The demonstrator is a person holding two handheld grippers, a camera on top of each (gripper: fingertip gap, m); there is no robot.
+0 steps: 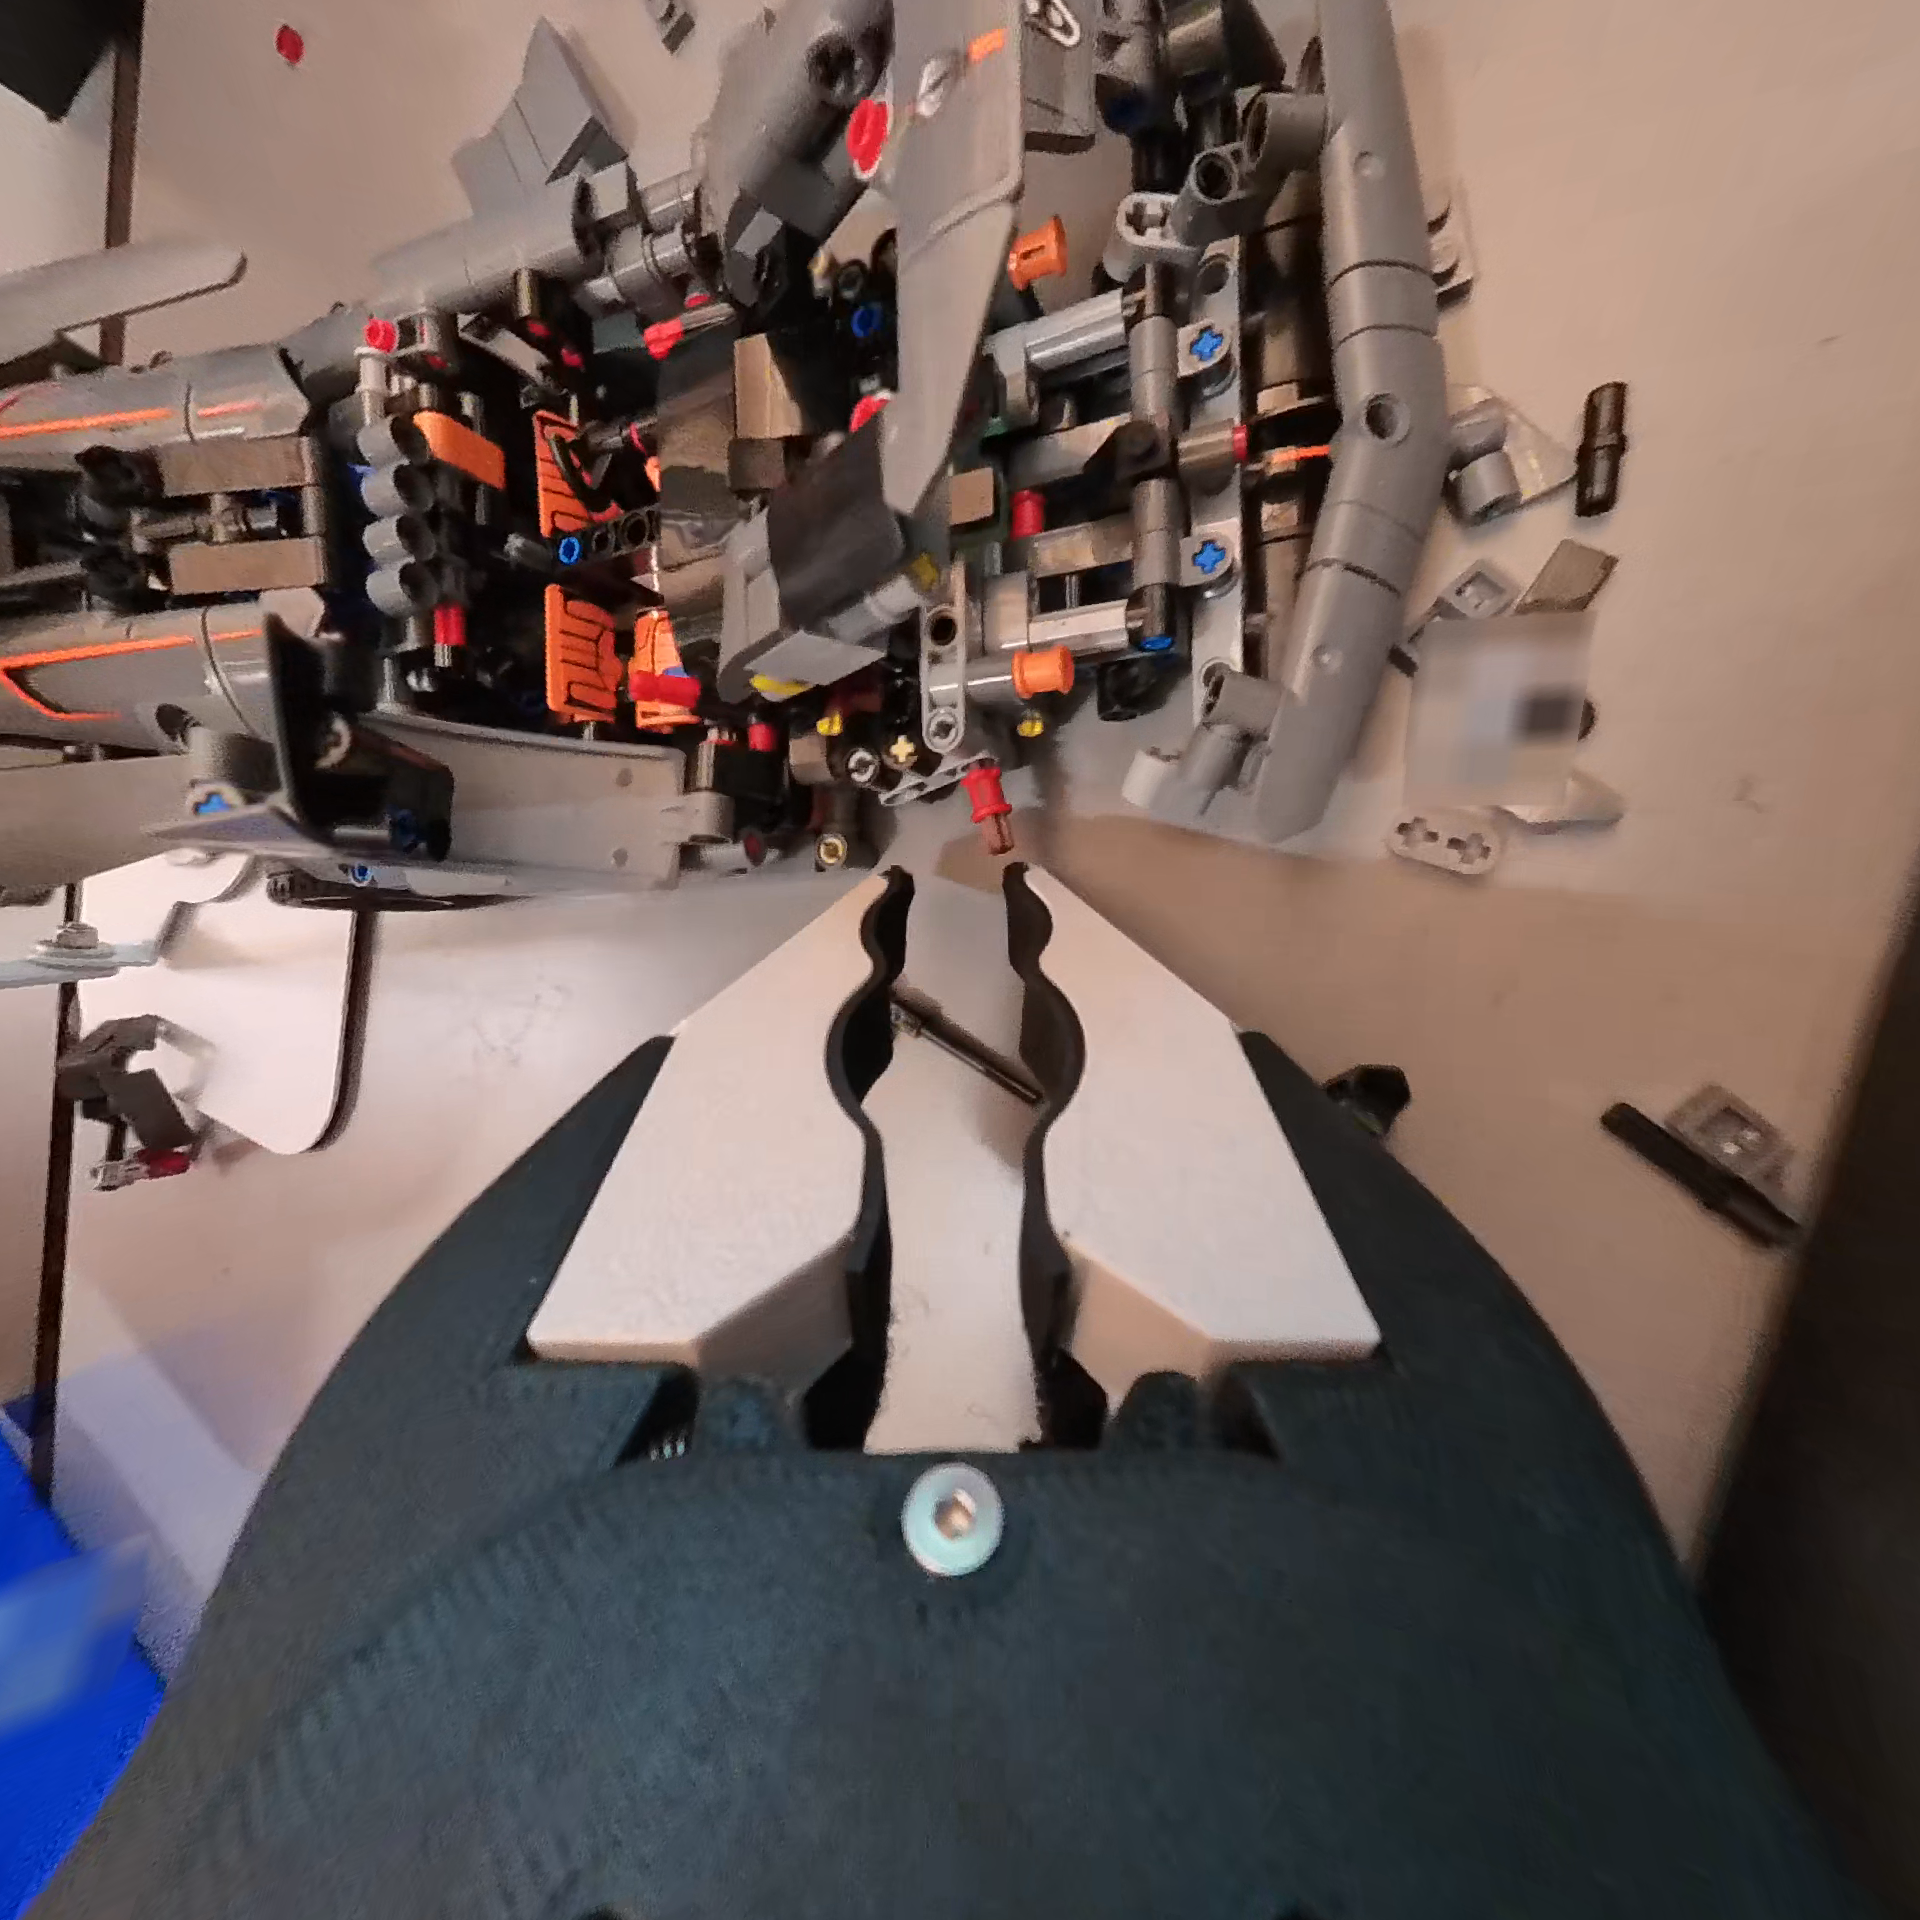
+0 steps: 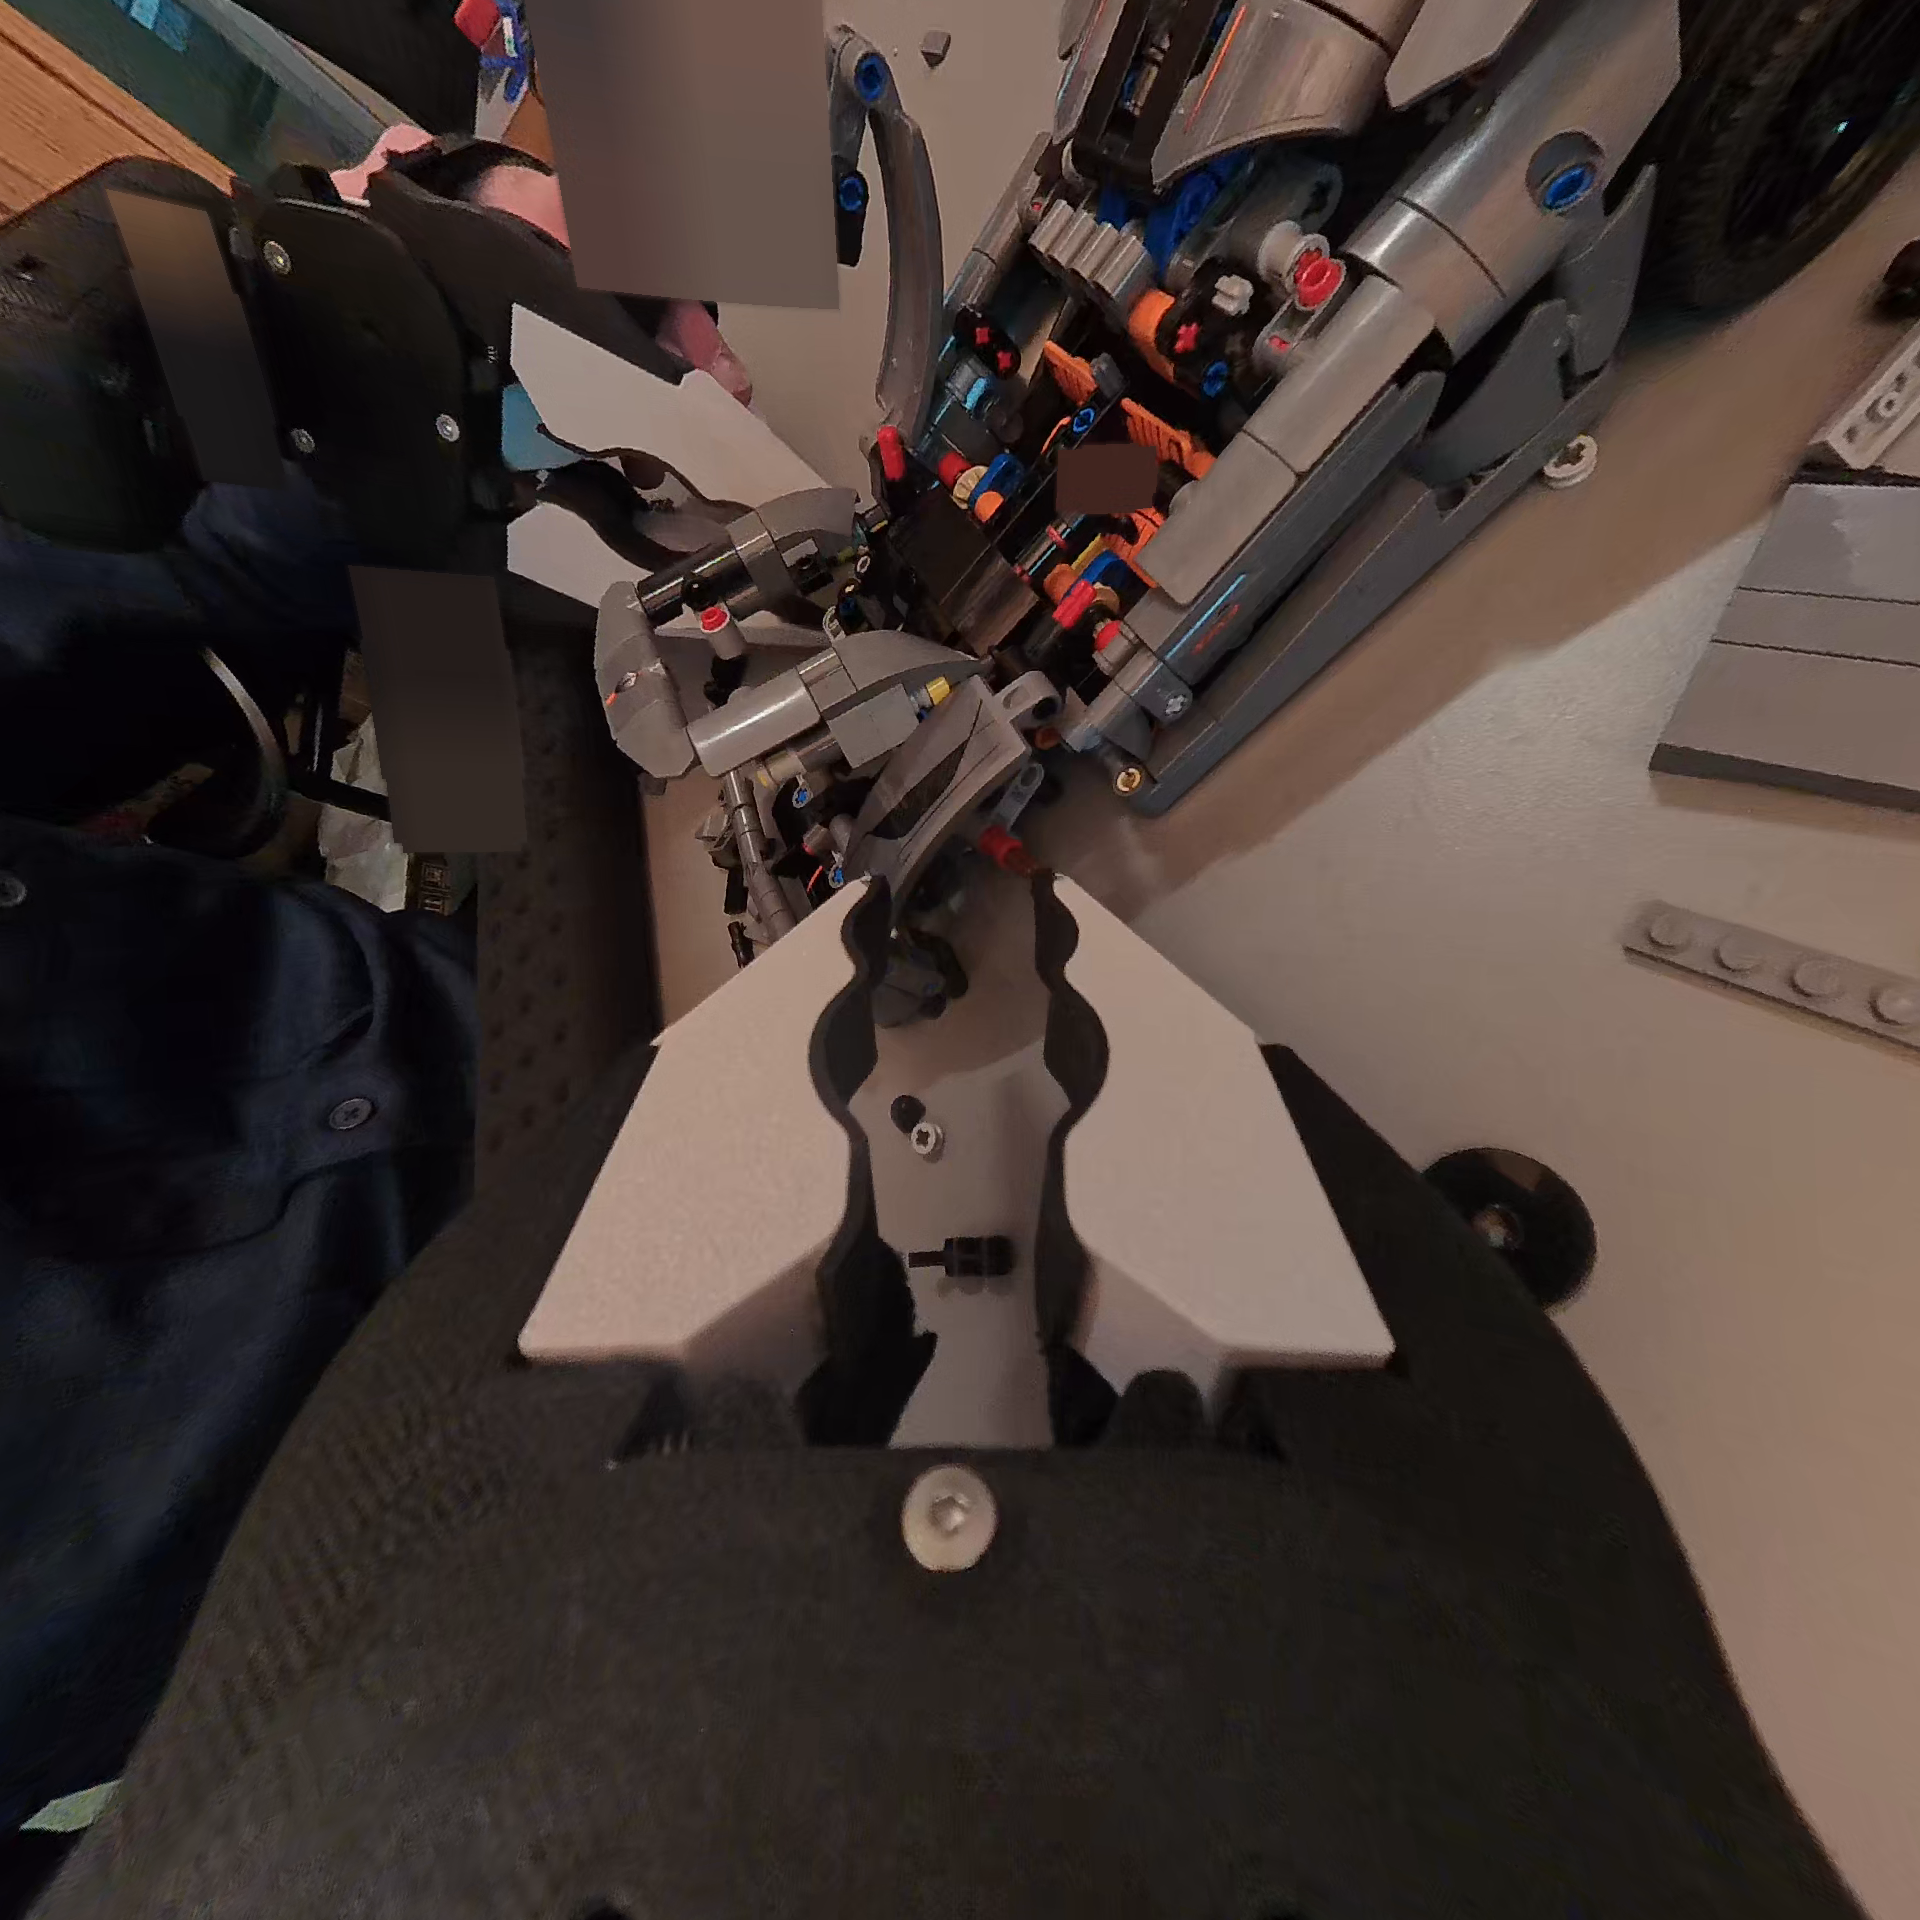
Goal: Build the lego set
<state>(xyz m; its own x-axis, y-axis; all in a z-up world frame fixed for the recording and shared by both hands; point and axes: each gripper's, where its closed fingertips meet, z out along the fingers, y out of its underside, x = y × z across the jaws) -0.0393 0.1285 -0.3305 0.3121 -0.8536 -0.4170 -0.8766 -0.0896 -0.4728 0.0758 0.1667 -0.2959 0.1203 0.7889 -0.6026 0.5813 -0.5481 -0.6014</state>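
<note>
the lego model (image 1: 727,468), a long grey vehicle with orange stripes and red and blue pins, lies on the pale table (image 1: 1558,987) at 12 o'clock of the left gripper (image 1: 956,883), whose jaws stand narrowly apart, empty. right gripper (image 2: 956,894) is parted around the model's grey end.
</note>
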